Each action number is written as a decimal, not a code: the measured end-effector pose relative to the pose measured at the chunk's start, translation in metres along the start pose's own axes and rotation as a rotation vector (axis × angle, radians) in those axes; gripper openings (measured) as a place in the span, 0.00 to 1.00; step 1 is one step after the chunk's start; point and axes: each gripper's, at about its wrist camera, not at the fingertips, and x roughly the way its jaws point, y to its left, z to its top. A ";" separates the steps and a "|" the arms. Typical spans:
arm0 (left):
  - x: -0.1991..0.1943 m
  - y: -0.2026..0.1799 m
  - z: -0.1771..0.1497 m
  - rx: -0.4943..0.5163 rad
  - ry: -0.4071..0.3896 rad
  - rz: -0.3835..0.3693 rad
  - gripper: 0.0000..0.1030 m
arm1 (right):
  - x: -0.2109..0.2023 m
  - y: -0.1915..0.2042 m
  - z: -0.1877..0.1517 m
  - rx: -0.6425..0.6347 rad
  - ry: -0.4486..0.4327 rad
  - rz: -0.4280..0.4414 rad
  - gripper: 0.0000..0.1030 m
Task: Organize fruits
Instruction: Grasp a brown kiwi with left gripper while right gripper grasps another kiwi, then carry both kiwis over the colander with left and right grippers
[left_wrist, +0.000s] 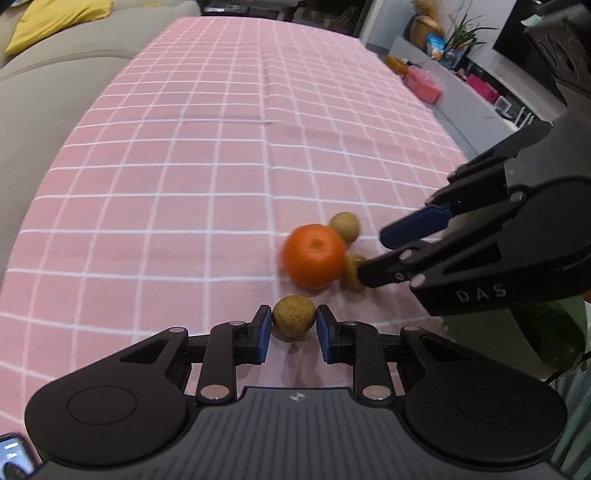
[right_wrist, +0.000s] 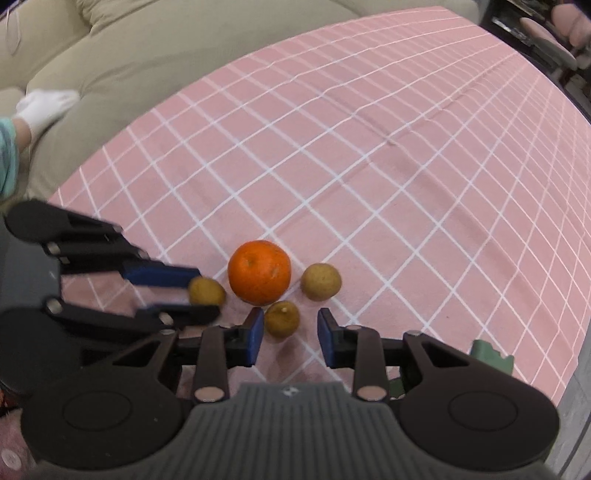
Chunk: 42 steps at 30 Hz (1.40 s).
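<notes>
An orange (left_wrist: 314, 255) sits on the pink checked tablecloth (left_wrist: 184, 184) with three small brown round fruits around it. My left gripper (left_wrist: 294, 325) has its blue pads against one small brown fruit (left_wrist: 294, 316), which rests on the cloth. In the right wrist view, my right gripper (right_wrist: 290, 334) is open around another small brown fruit (right_wrist: 282, 318) with a stem, touching only near the left pad. The orange (right_wrist: 259, 272) lies just beyond it. A third small fruit (right_wrist: 320, 281) lies to the right. The left gripper (right_wrist: 201, 293) shows there on its fruit (right_wrist: 207, 291).
A beige sofa (left_wrist: 44, 96) runs along the table's left side with a yellow cushion (left_wrist: 59, 18). A grey cabinet with boxes and plants (left_wrist: 443, 74) stands at the right. A phone (left_wrist: 14, 458) lies at the bottom left. A green object (right_wrist: 491, 354) sits behind my right gripper.
</notes>
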 end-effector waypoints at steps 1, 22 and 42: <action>-0.001 0.001 0.000 -0.005 0.002 0.008 0.28 | 0.002 0.002 0.001 -0.006 0.010 0.003 0.28; -0.028 -0.009 0.009 -0.021 -0.044 0.023 0.28 | -0.008 0.016 -0.001 0.005 -0.011 -0.042 0.20; -0.072 -0.095 0.024 0.099 -0.122 -0.075 0.28 | -0.128 -0.008 -0.102 0.310 -0.244 -0.109 0.20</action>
